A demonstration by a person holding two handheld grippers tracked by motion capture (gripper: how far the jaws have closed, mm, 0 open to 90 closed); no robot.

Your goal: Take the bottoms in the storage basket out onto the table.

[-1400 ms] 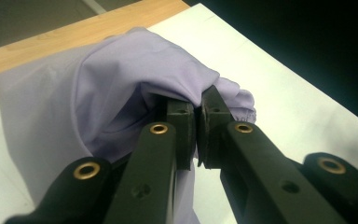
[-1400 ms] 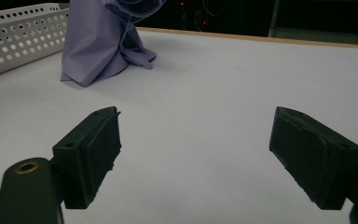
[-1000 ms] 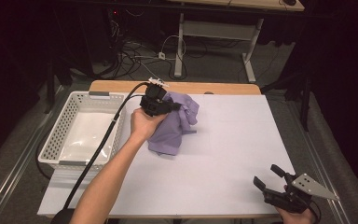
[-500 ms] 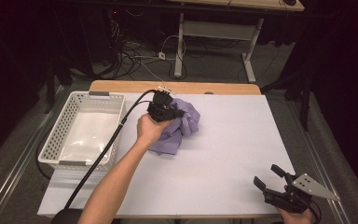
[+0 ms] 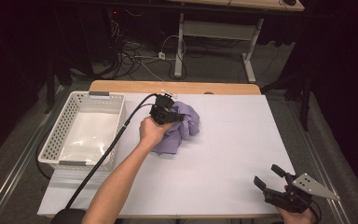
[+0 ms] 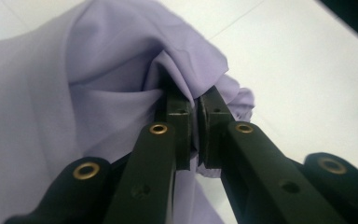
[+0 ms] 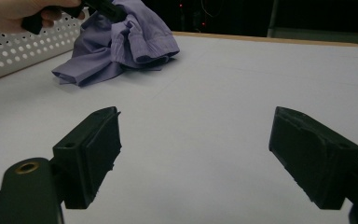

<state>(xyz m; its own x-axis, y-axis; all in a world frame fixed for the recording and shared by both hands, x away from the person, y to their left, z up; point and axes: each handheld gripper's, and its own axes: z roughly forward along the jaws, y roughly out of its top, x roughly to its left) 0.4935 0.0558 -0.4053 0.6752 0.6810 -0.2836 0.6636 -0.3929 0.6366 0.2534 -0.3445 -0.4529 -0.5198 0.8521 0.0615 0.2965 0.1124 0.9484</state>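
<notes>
High view first: left gripper (image 5: 176,117) clamped down on the purple shirt (image 5: 182,127), fingers (image 6: 179,119) nearly shut with a fold of fabric pinched between them. Same story up close in the left gripper view, cloth bunched over and around both fingertips, most of it spilling off to one side of the fingers. Shirt crumpled in a heap on the white bench (image 5: 223,149), toward the far side, just beside the white basket (image 5: 67,128) but apart from it. Left hand (image 5: 152,131) wrapped around the gripper body, cable trailing back past the basket.

Right gripper (image 5: 270,179) down at the near corner of the bench, well apart from the shirt, fingers (image 7: 93,149) spread wide with nothing between them. Bare bench surface under and ahead of those fingers, shirt (image 7: 121,39) far beyond them, off past the one finger
</notes>
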